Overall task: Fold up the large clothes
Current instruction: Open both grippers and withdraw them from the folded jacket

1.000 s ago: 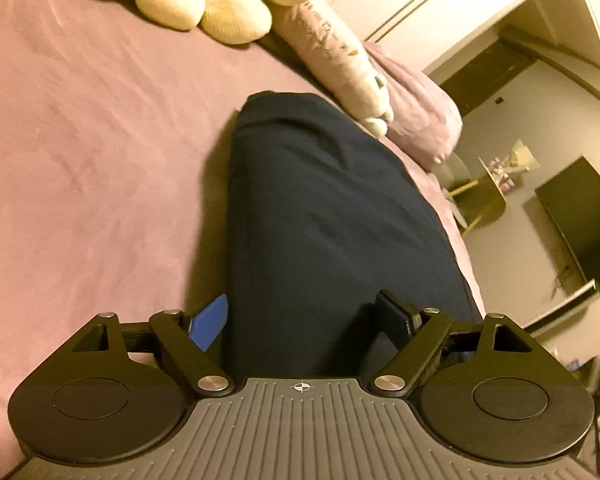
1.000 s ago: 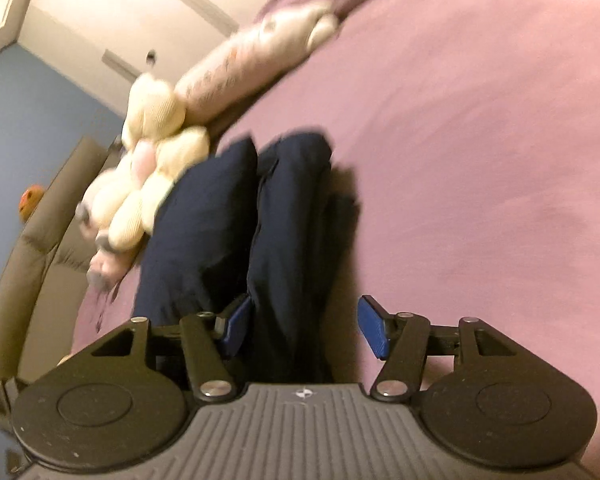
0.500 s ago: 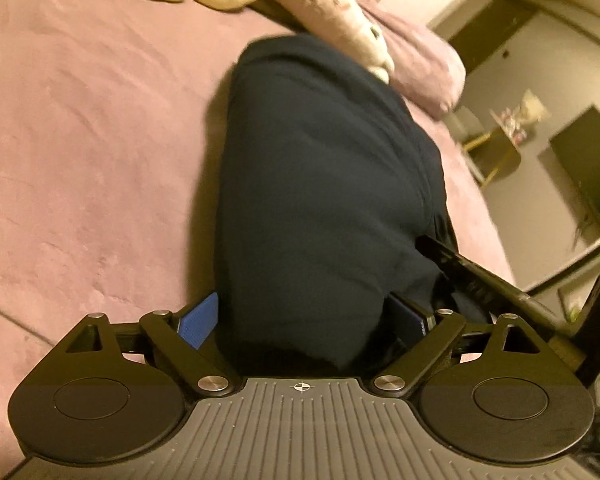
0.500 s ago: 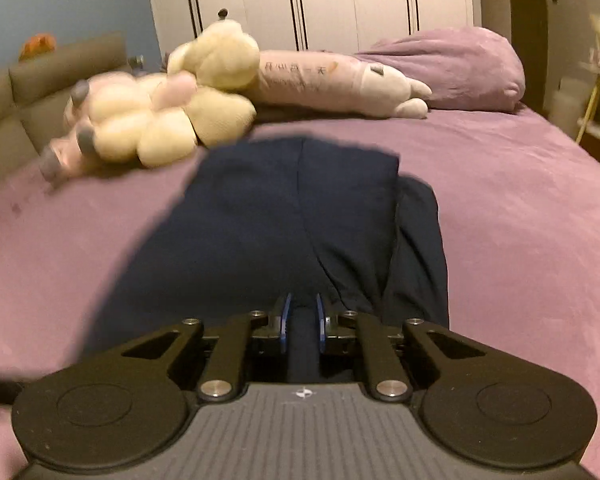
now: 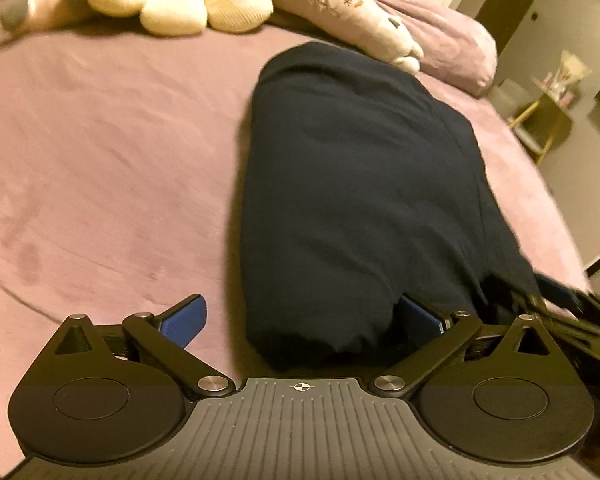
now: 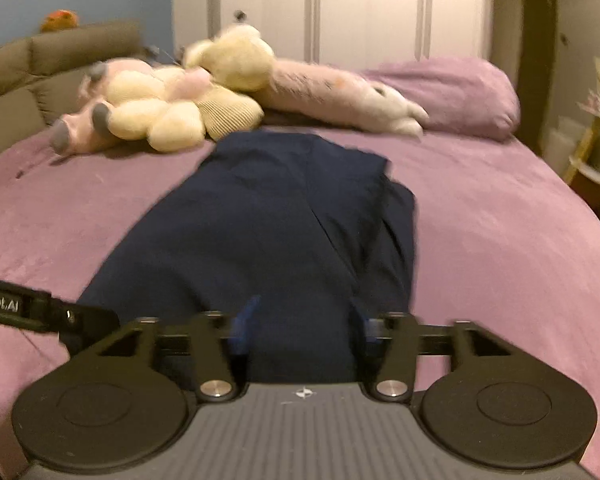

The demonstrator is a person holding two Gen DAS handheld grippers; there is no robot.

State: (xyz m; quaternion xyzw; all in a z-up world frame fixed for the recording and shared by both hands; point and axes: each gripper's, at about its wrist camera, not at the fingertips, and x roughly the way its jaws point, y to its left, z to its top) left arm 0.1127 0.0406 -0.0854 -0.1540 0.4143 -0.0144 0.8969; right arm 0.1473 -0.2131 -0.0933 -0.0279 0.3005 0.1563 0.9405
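While lying lengthwise on the purple bed [image 5: 100, 152], the folded navy garment [image 5: 352, 200] is reaching toward the plush toys [image 6: 172, 108] and pillow [image 6: 460, 96]. Left claw [image 5: 302, 318] is gaping wide around its near end; right claw [image 6: 302, 322] is likewise spread apart, gripping nothing.

The folded garment [image 6: 260, 232] lies on the bed [image 6: 500, 240] straight ahead of me, its near end between my right gripper's [image 6: 302, 324] spread jaws, with plush toys [image 6: 172, 108] and a pillow [image 6: 452, 96] behind it.
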